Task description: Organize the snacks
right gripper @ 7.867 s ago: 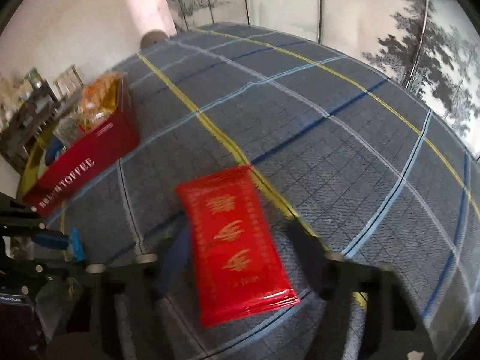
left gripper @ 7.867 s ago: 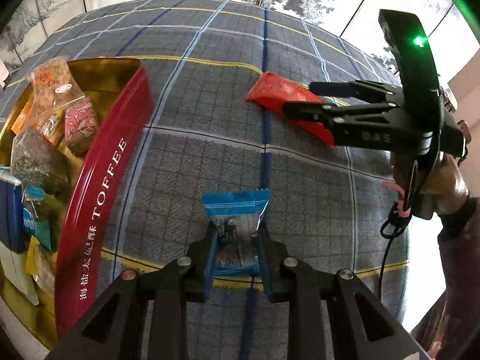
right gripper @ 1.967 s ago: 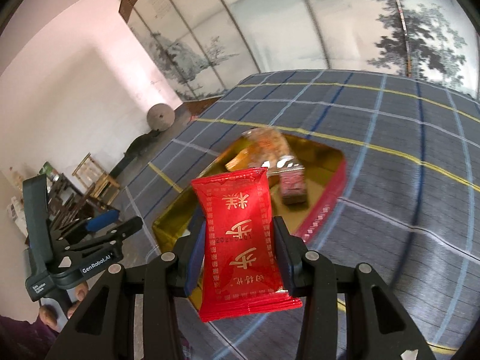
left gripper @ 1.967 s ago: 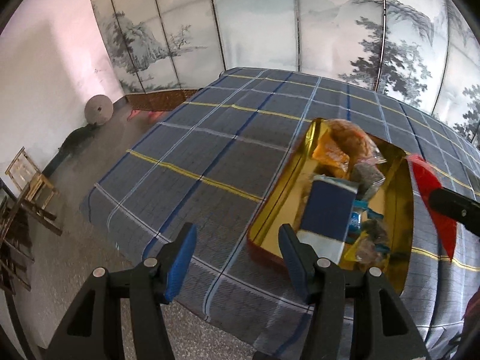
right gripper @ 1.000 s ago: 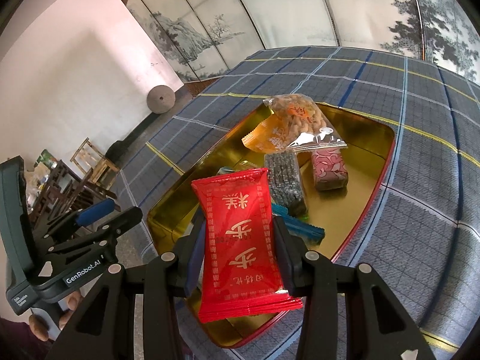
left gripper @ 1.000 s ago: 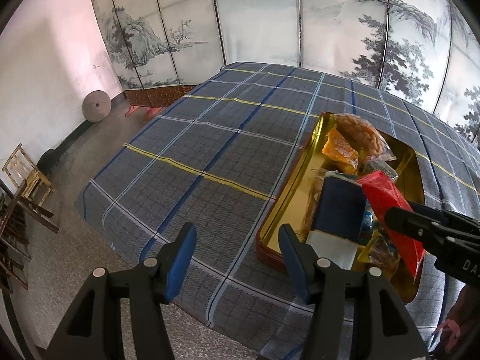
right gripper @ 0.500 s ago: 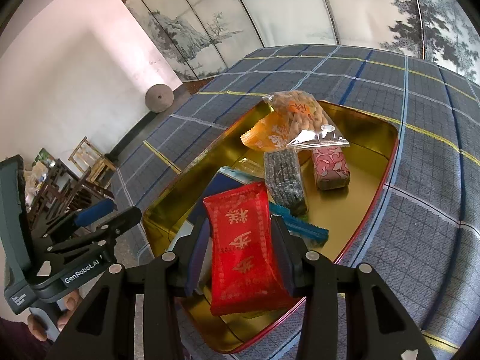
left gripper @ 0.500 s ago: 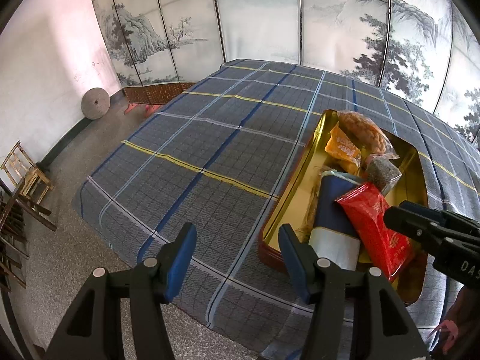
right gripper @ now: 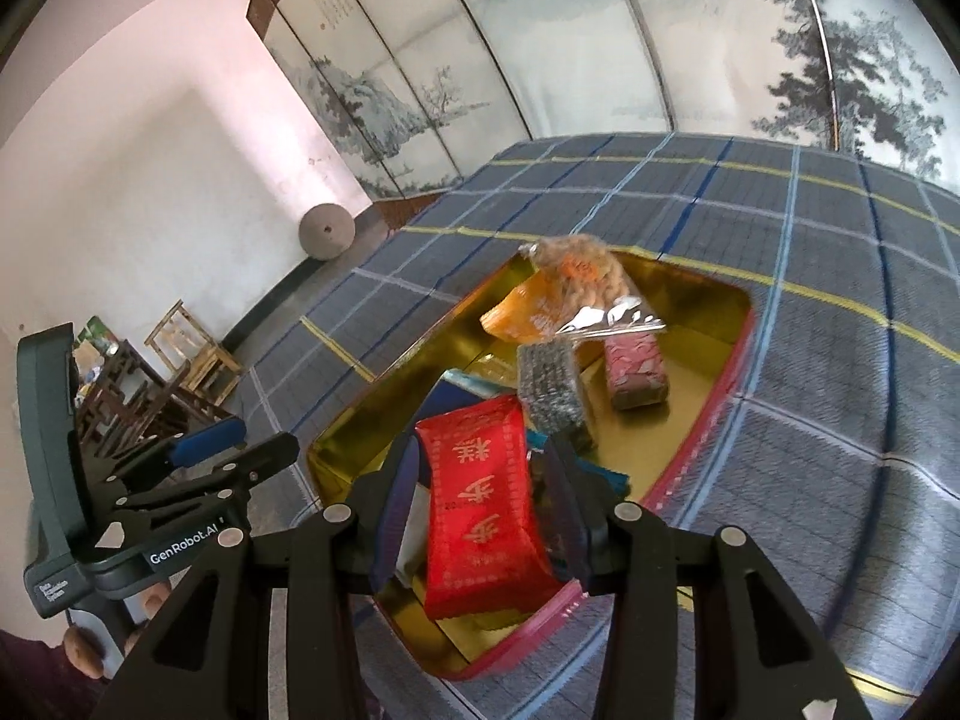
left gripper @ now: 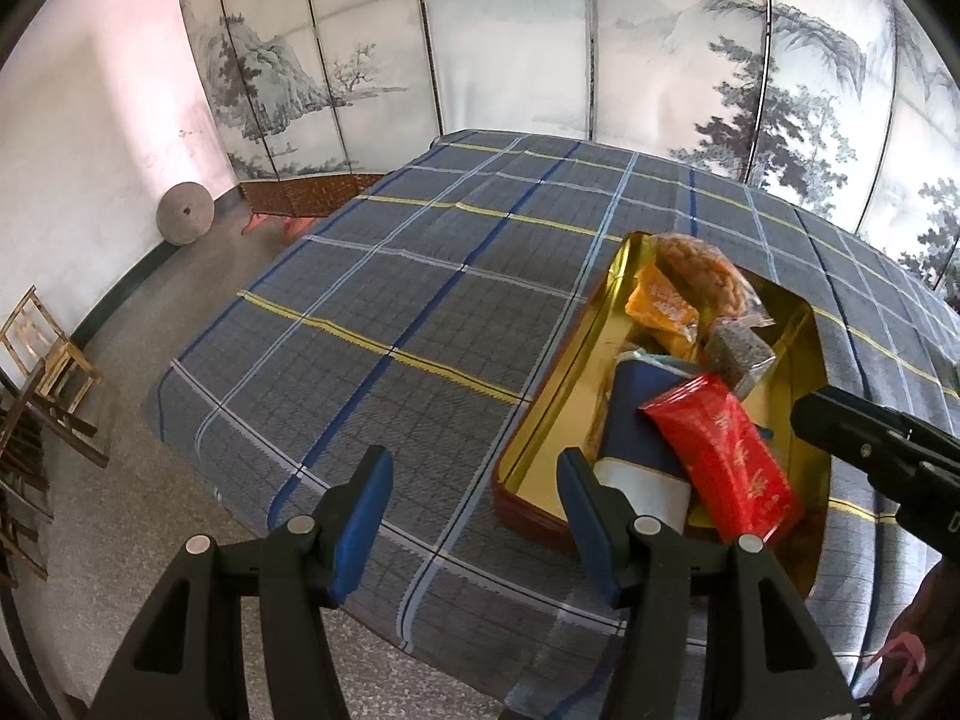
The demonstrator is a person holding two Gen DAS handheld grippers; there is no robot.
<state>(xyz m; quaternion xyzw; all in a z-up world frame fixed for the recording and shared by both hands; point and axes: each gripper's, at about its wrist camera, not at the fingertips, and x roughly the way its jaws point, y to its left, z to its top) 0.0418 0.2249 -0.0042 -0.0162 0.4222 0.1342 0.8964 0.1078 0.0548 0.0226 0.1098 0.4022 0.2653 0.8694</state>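
A red snack packet [right gripper: 486,504] lies tilted in the gold-lined red tin [right gripper: 714,390], on top of a dark blue box [left gripper: 636,420]. My right gripper [right gripper: 480,462] hovers just above it. Its jaws are opening and the pads stand clear of the packet's sides. In the left wrist view the red packet [left gripper: 726,456] rests apart from the right gripper [left gripper: 840,414]. The tin [left gripper: 540,420] also holds a peanut bag [right gripper: 585,276], an orange packet [right gripper: 522,315], a dark bar [right gripper: 549,384] and a pink bar [right gripper: 636,369]. My left gripper [left gripper: 472,462] is open and holds nothing, near the tin's left corner.
The plaid-covered table [left gripper: 372,324] ends just below the left gripper, with bare floor beyond. Wooden chairs [left gripper: 42,354] stand at the far left. A painted folding screen [left gripper: 510,60] runs behind the table. A person's hand [right gripper: 84,648] holds the left gripper.
The red packet has left the right gripper's pads and dropped onto the snacks in the tin. The right gripper's jaws widened a little. The left gripper stayed put.
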